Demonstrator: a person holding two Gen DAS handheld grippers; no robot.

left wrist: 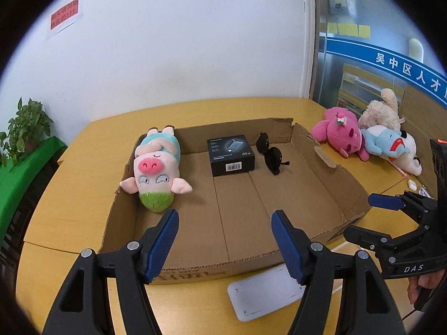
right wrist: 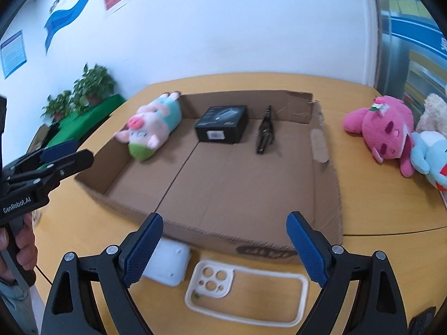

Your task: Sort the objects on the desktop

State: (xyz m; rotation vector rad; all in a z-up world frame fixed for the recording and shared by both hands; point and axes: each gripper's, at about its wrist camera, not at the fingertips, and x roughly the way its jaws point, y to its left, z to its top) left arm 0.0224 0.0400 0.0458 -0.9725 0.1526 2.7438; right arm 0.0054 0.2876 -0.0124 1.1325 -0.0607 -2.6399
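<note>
Left tongs: spread wide, holding nothing; poised above the near wall of the cardboard tray.
Right tongs: spread wide, holding nothing; poised above the near edge of the surface, just short of the tray's near wall.
Already in tray: pig plush at far left corner; black box and sunglasses along far wall.
Not yet sorted, near edge: white device and phone case, both flat on the surface just outside the tray's near wall.
Not yet sorted, far right corner: pink plush, blue plush and cream plush, heaped together outside the tray's right wall.
Deciding relation: phone case directly below and between the right tongs' fingers; white device under the inner fingers of both tongs.
Long axis, phone case: parallel to the near edge, camera holes toward the left; narrow span therefore runs away from the tongs.
Long axis, white device: slanted relative to the near edge.
Nearer arm: right for the phone case; left at least as close for the white device.
Judged next move: short descent onto a near-edge item, then a short carry over the near wall.
Risk: thin case rim lying flat, hard to pinch without sliding.
</note>
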